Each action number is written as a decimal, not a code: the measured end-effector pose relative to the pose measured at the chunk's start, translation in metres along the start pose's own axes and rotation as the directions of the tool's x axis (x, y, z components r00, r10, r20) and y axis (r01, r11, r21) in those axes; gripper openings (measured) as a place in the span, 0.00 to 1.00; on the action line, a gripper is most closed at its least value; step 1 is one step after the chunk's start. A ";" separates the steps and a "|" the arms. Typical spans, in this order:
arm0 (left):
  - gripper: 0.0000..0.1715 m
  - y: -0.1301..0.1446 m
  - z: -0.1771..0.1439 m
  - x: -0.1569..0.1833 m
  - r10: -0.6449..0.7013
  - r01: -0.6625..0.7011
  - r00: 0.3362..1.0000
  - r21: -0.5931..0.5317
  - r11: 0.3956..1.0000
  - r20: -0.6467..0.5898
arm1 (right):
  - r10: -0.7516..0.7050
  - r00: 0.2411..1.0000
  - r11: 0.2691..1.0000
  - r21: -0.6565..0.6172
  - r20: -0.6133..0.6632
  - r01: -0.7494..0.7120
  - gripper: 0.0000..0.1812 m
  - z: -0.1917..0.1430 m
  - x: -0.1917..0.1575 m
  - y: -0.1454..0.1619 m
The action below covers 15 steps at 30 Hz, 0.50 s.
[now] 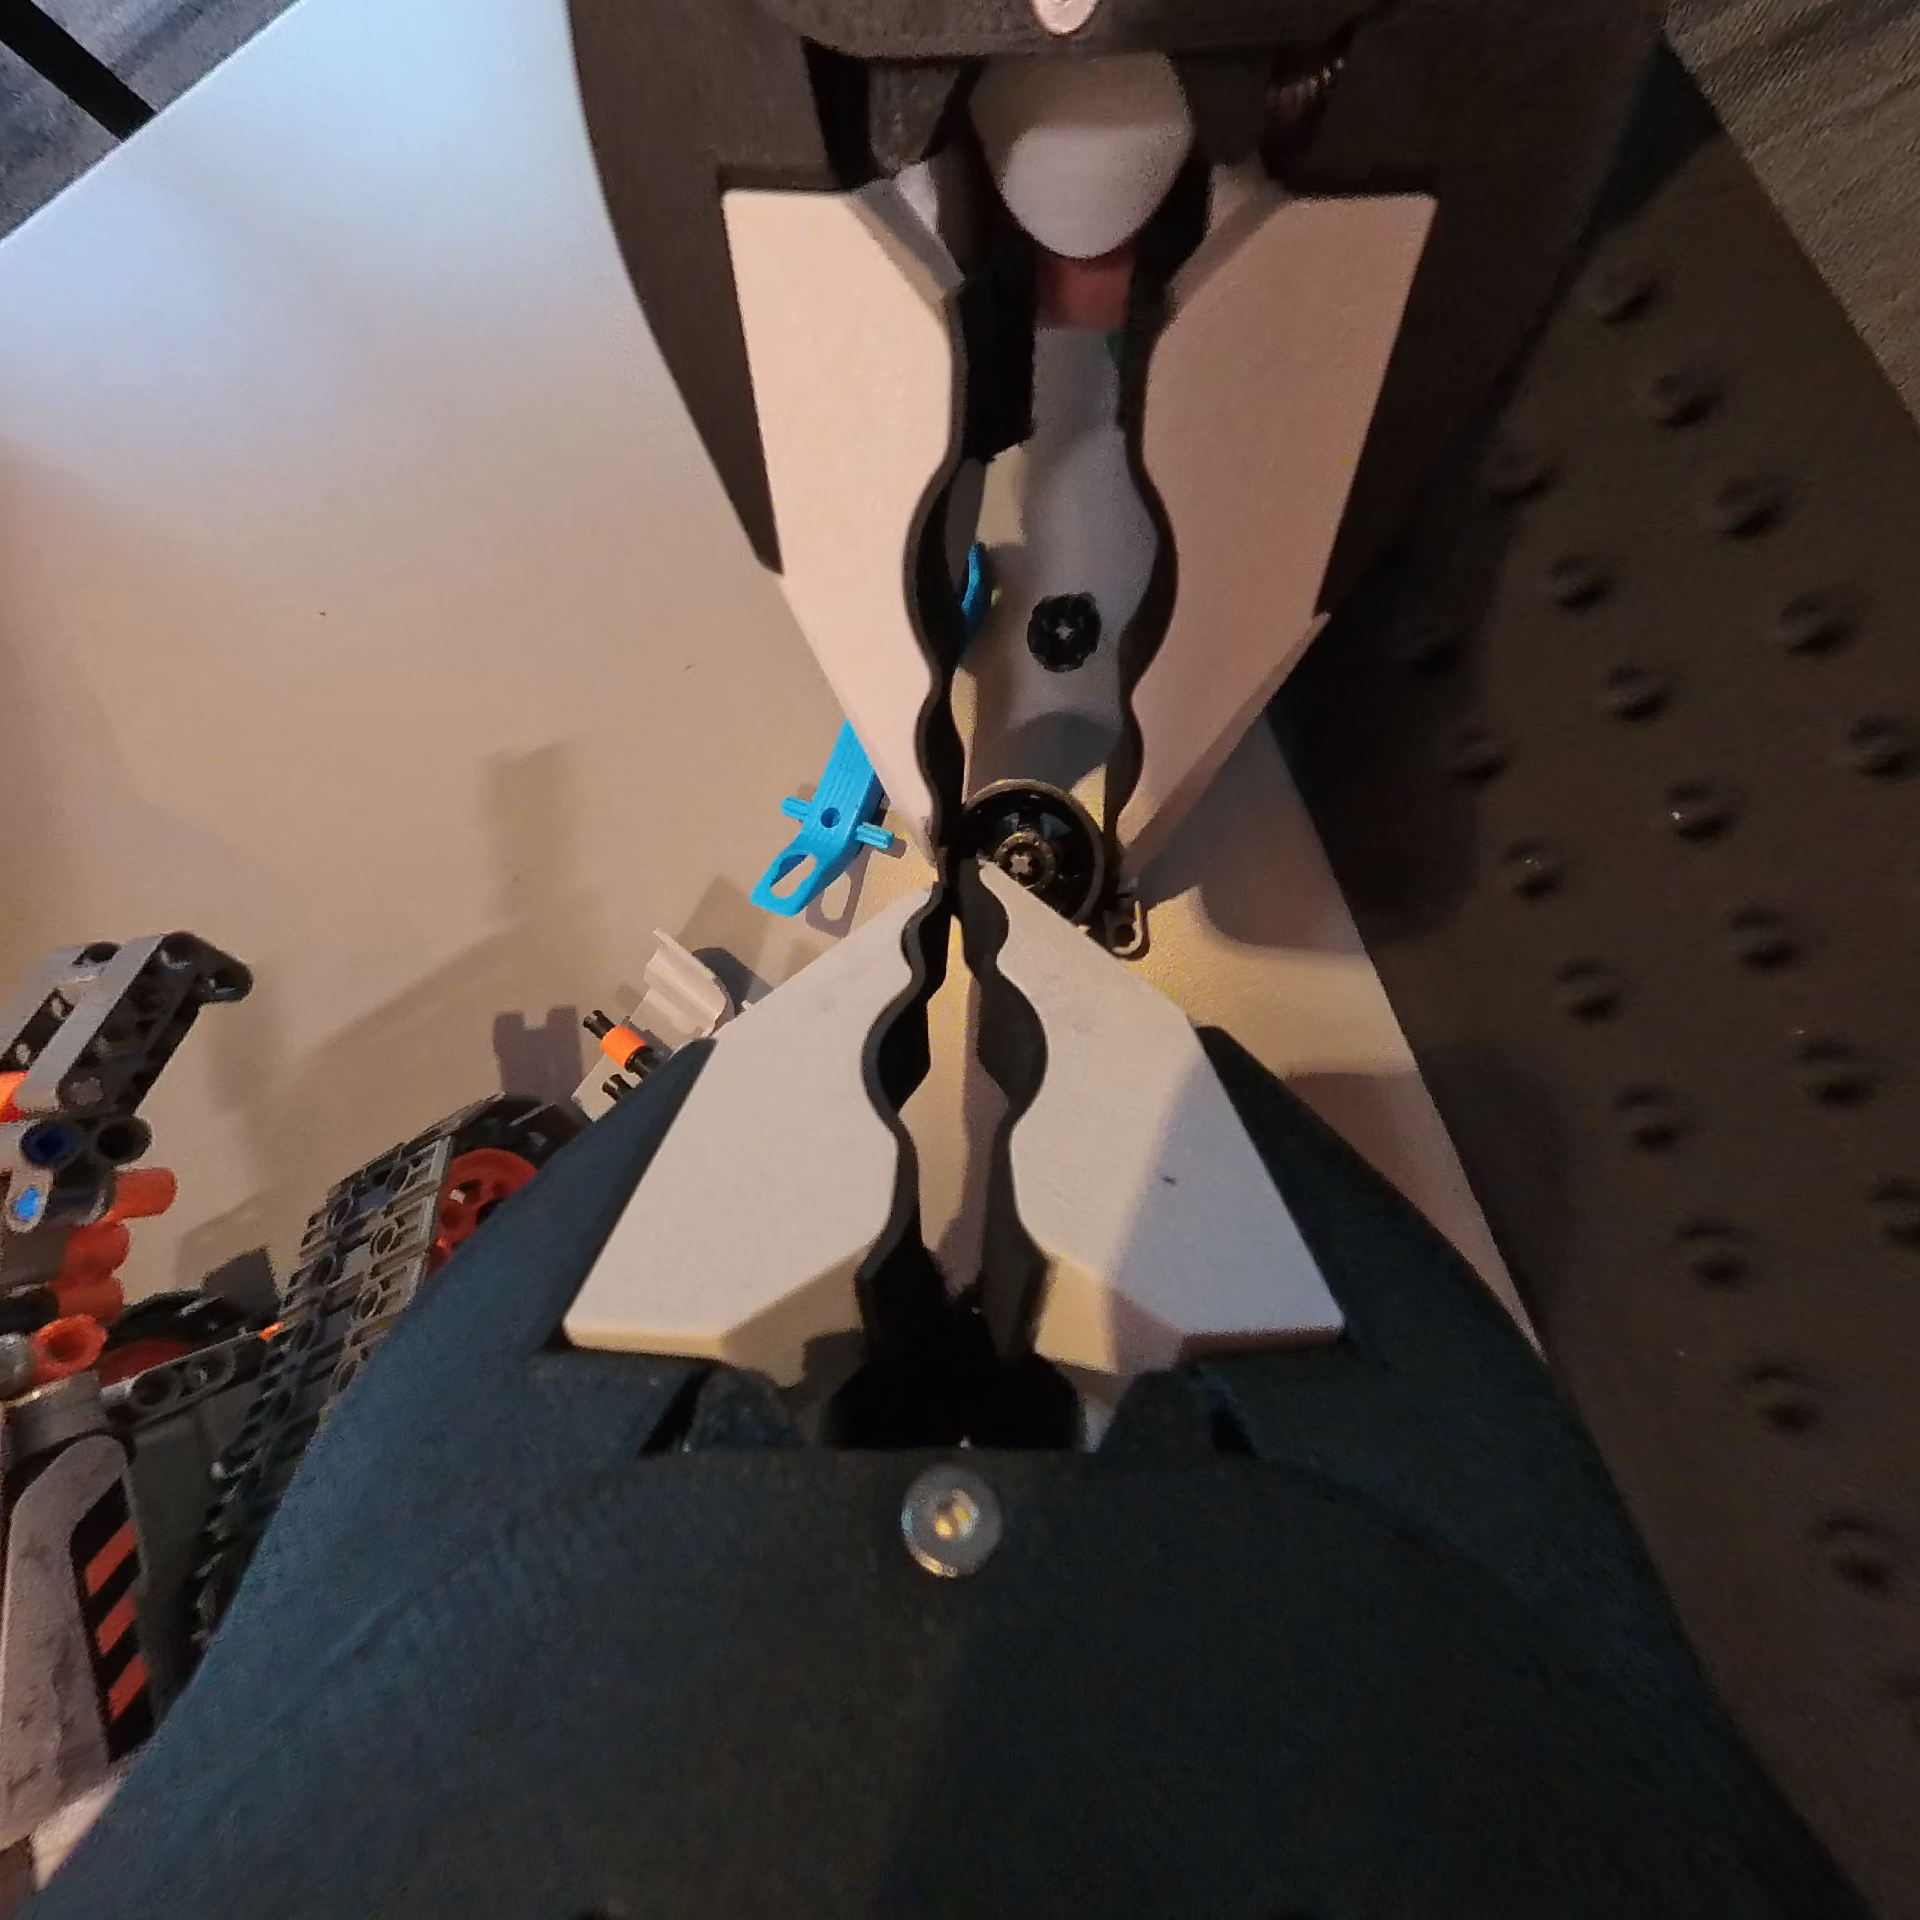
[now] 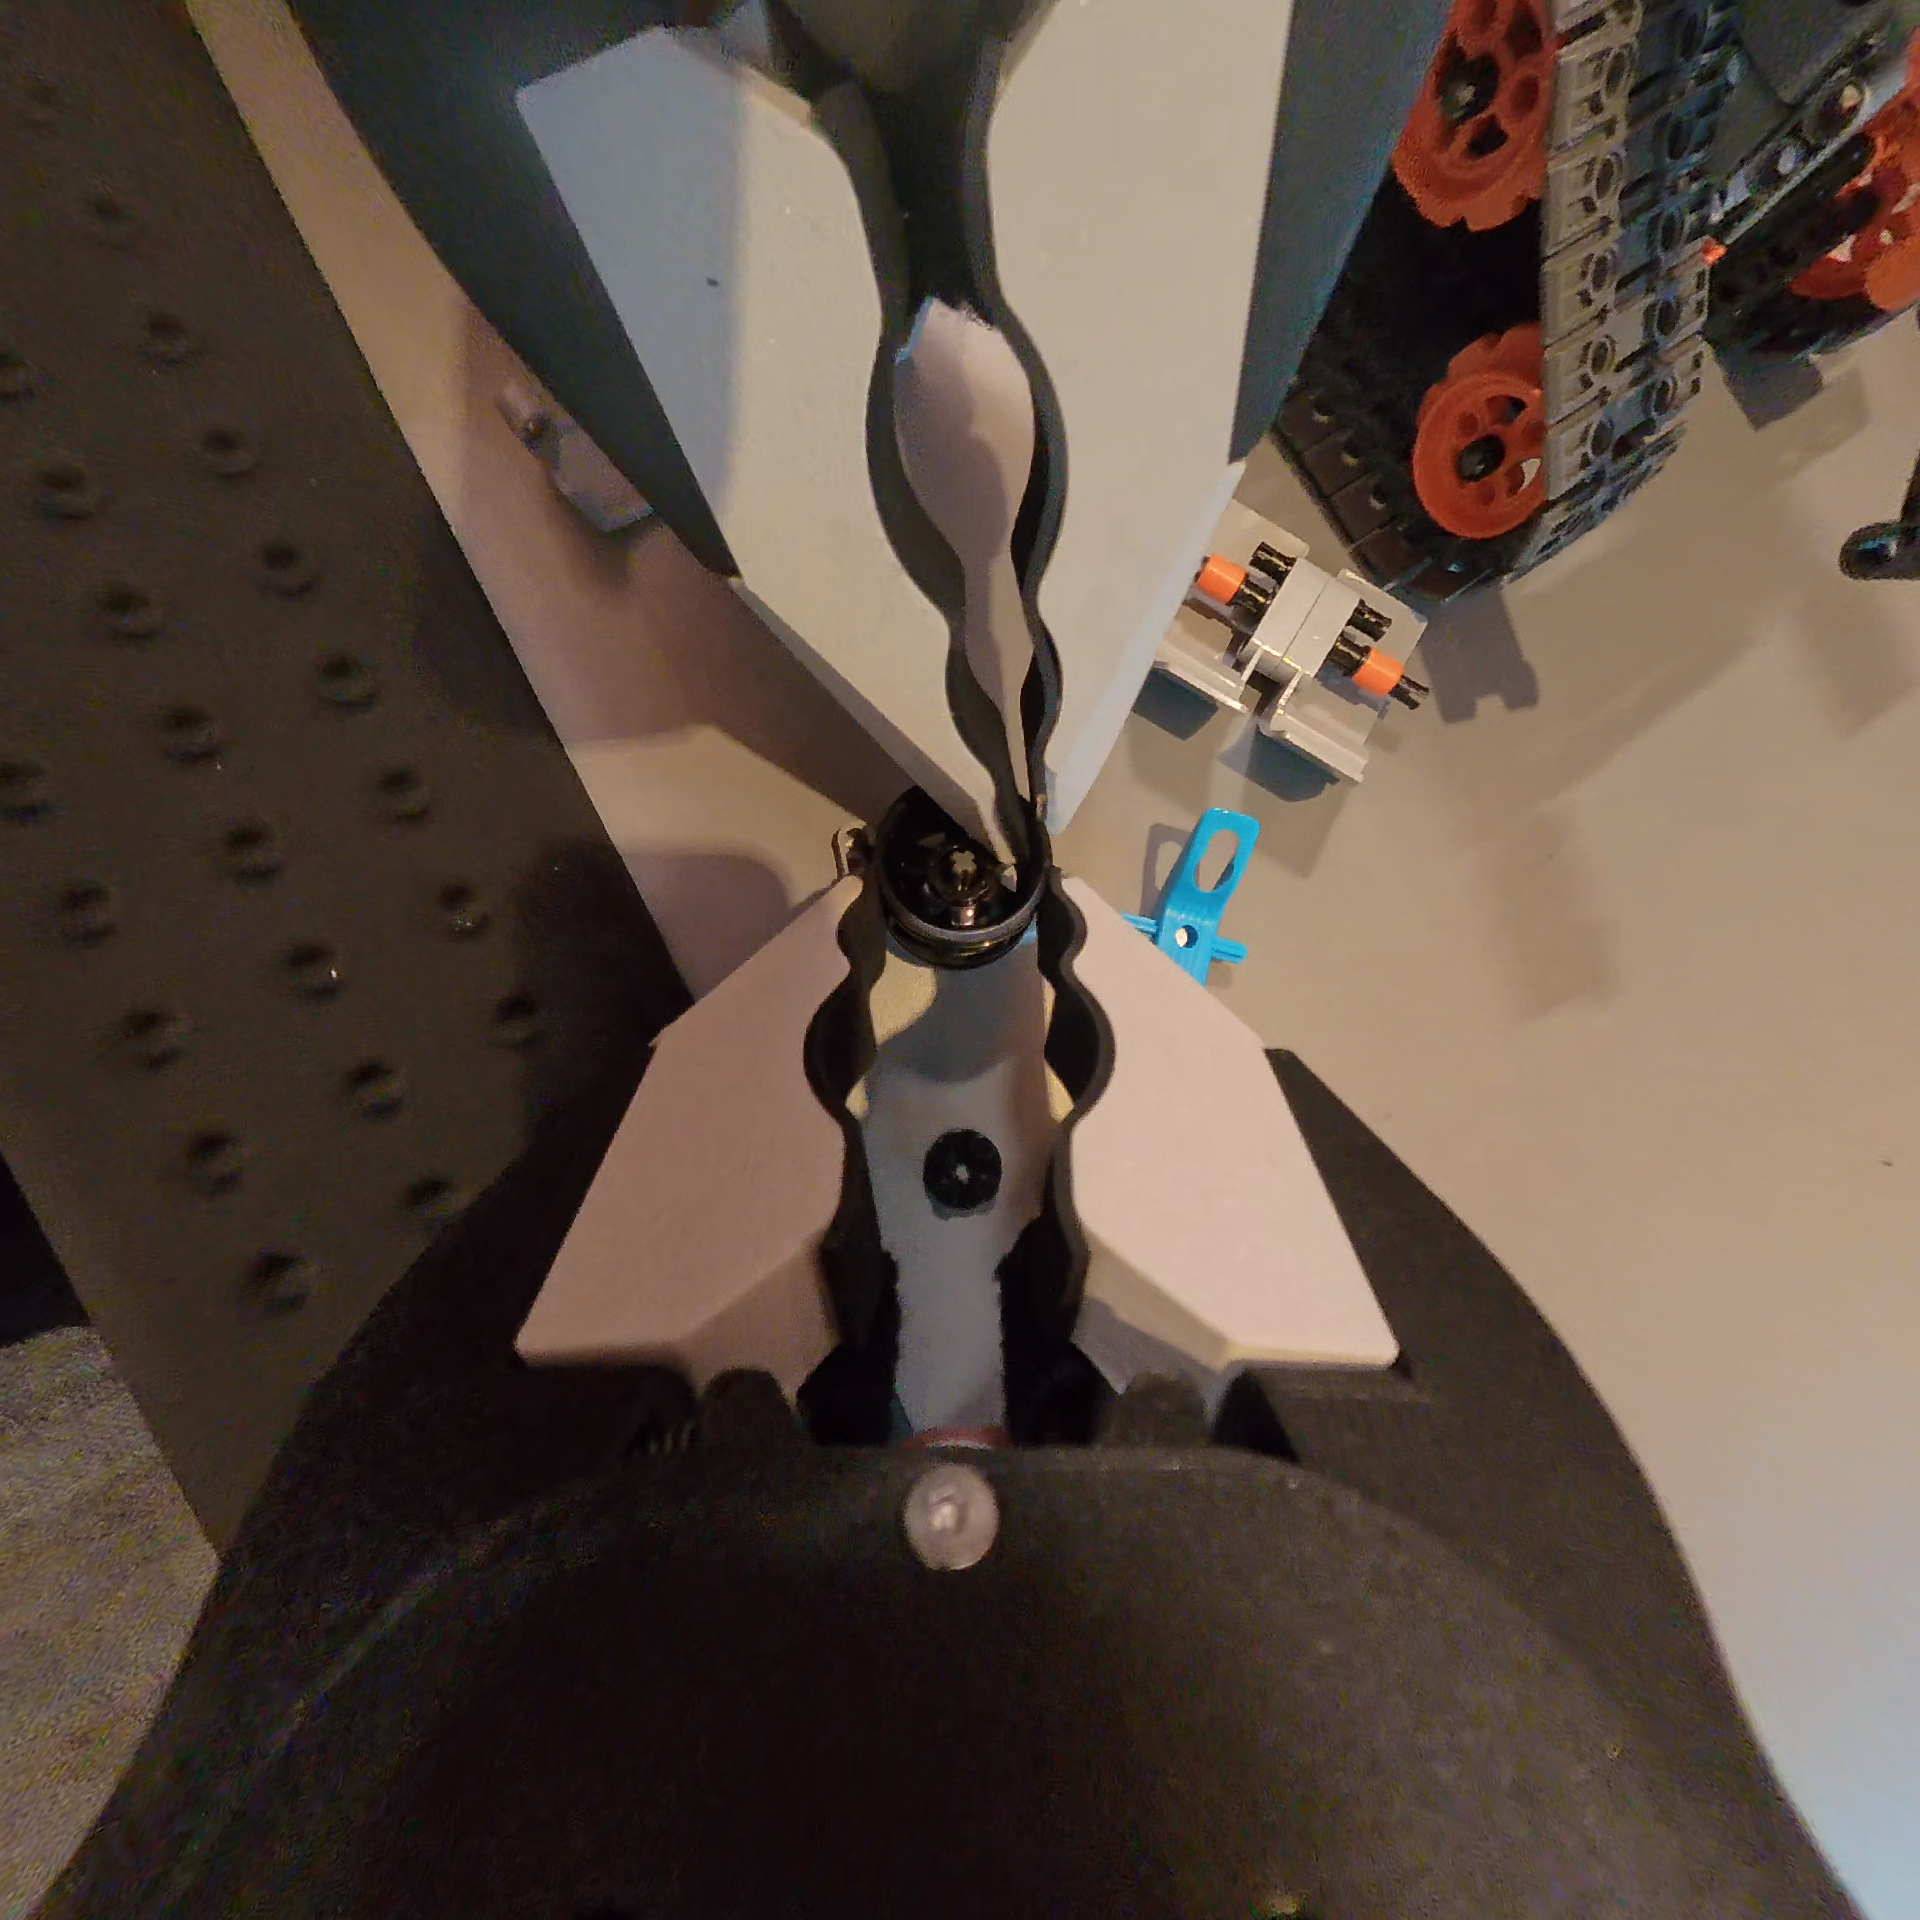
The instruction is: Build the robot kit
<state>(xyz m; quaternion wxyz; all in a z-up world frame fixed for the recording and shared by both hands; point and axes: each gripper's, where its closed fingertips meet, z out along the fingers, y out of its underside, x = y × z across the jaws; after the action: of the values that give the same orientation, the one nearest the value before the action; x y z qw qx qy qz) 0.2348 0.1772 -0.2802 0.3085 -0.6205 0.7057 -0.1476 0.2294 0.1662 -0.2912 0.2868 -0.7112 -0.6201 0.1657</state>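
Left wrist view: tracked grey-and-orange brick vehicle [image 1: 343, 1278] far left, blue plastic tool [image 1: 821, 836] on the white table [image 1: 364, 468]; left gripper [image 1: 951, 904] pinches, right gripper [image 2: 961, 914] clasps a grey shaft with black wheel [image 1: 1034, 847]. Opposed pulls could snap it loose.

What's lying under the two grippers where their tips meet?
Under the right gripper lies a blue plastic piece, partly hidden by a finger. A grey panel with a black wheel sits in its jaws. The left gripper meets it above the white table.
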 end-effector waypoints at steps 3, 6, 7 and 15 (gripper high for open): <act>0.01 -0.002 -0.002 -0.005 -0.014 0.014 1.000 0.033 0.999 -0.025 | 0.124 0.992 0.989 0.080 0.038 -0.127 0.15 -0.003 0.005 -0.001; 0.16 -0.018 -0.023 -0.013 -0.048 0.058 0.996 0.139 0.989 -0.076 | 0.282 0.949 0.927 0.216 0.143 -0.307 0.15 -0.015 0.014 -0.009; 0.22 -0.019 -0.031 -0.017 -0.045 0.058 0.996 0.157 0.986 -0.082 | 0.330 0.926 0.893 0.256 0.183 -0.369 0.15 -0.021 0.020 -0.012; 0.38 -0.037 -0.041 -0.015 0.234 -0.258 0.963 0.203 0.945 0.134 | 0.328 0.786 0.657 0.472 0.524 -0.588 0.15 -0.079 0.020 -0.064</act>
<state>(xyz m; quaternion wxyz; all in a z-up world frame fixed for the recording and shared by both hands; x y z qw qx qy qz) 0.2396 0.1775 -0.2232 0.4286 -0.4970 0.7393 -0.1506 0.2287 0.1737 -0.1880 0.3179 -0.6652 -0.3707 0.5648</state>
